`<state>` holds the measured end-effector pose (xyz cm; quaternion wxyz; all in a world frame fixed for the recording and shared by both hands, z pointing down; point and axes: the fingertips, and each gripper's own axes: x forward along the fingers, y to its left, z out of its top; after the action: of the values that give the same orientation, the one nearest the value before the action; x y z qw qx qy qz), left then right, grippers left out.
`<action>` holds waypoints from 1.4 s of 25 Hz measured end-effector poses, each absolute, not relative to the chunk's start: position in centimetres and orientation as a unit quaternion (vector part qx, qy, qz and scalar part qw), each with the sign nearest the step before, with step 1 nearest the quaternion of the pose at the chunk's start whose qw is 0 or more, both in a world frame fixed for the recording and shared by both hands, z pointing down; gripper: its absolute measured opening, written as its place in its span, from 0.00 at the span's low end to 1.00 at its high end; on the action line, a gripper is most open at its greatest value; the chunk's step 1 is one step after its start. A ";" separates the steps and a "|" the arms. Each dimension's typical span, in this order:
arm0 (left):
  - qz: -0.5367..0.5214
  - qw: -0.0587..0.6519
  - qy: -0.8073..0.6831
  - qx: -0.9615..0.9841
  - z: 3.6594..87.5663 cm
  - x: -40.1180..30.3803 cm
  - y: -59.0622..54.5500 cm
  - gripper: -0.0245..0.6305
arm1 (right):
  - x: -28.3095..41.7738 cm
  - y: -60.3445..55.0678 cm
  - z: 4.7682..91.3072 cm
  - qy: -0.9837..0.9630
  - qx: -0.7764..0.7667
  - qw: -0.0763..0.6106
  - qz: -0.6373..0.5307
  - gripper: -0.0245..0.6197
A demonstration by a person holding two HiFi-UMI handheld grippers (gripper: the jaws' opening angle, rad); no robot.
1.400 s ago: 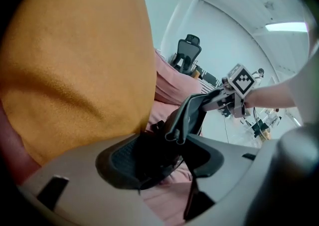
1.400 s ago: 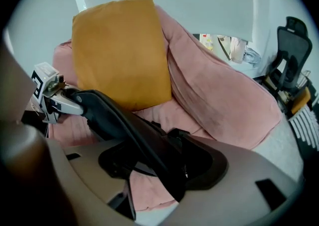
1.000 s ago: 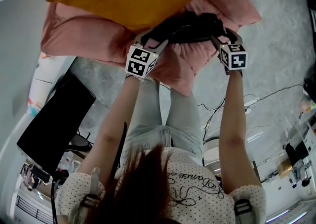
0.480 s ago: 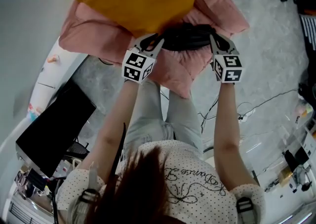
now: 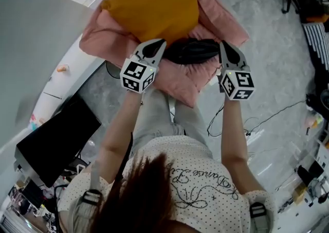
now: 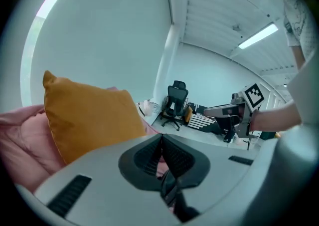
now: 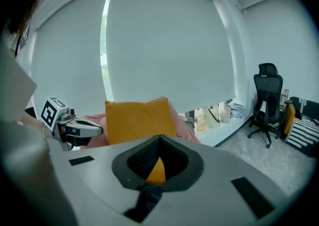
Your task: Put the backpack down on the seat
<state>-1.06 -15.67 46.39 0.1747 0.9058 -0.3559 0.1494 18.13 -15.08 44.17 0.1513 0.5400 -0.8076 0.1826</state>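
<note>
The black backpack (image 5: 193, 50) lies on the pink cushioned seat (image 5: 177, 80), just in front of an orange pillow (image 5: 151, 3). My left gripper (image 5: 158, 46) is at the backpack's left end and my right gripper (image 5: 225, 48) at its right end. In the left gripper view the left gripper (image 6: 162, 157) is shut, with a black strap (image 6: 172, 192) pinched low between the jaws. The right gripper (image 7: 158, 157) is likewise shut, and a black strap (image 7: 144, 200) hangs from its jaws, with the orange pillow (image 7: 137, 117) beyond.
A black flat panel (image 5: 56, 142) leans at the lower left beside a white curved ledge (image 5: 67, 67). Cables (image 5: 247, 121) trail over the grey floor on the right. A black office chair (image 6: 175, 101) stands further off. The person's legs (image 5: 164, 119) are close against the seat's front edge.
Both grippers have stayed at the backpack's two ends while the view swung, so the seat and pillow now sit higher and further right. The backpack looks more bunched between the grippers.
</note>
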 end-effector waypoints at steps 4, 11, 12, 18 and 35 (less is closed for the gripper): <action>0.128 0.139 -0.369 0.910 41.8 -1.4 -16.1 0.04 | 18.1 -14.3 39.3 -0.811 0.552 0.114 0.153 0.05; 0.078 0.092 -0.358 0.926 34.4 -1.3 -16.5 0.04 | 16.6 -13.6 32.9 -0.815 0.560 0.103 0.110 0.05; 0.076 0.086 -0.358 0.927 33.7 -1.4 -16.5 0.04 | 16.2 -13.5 32.1 -0.817 0.558 0.100 0.104 0.05; 0.063 0.050 -0.362 0.929 29.7 -1.5 -15.8 0.04 | 14.5 -13.0 27.8 -0.830 0.547 0.075 0.074 0.05; 0.031 -0.006 -0.388 0.921 21.9 -2.9 -15.1 0.04 | 13.7 -11.2 19.4 -0.829 0.558 0.028 0.001 0.05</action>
<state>-2.91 -15.09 21.94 -0.0061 0.9209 -0.3884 0.0311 13.67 -11.16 19.43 0.0280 0.5580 -0.8294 0.0006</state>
